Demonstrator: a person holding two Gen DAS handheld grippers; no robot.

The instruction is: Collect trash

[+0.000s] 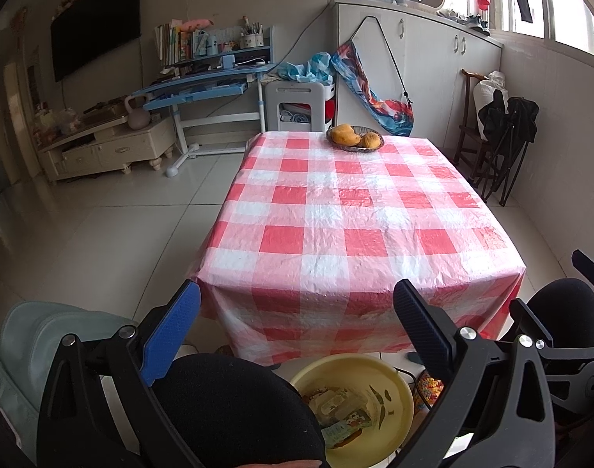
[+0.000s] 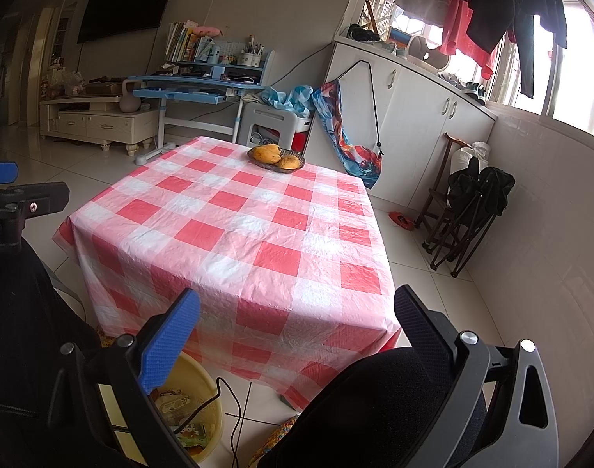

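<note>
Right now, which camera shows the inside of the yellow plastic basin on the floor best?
The left wrist view: the yellow plastic basin lies nearly whole, wrappers visible inside. In the right wrist view it is half hidden behind the blue finger.

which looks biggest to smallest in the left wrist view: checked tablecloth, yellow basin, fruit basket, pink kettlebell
1. Checked tablecloth, by far.
2. Yellow basin, though it sits nearest the camera and is partly hidden.
3. Fruit basket and pink kettlebell look alike; both are far off, so unranked.
</note>
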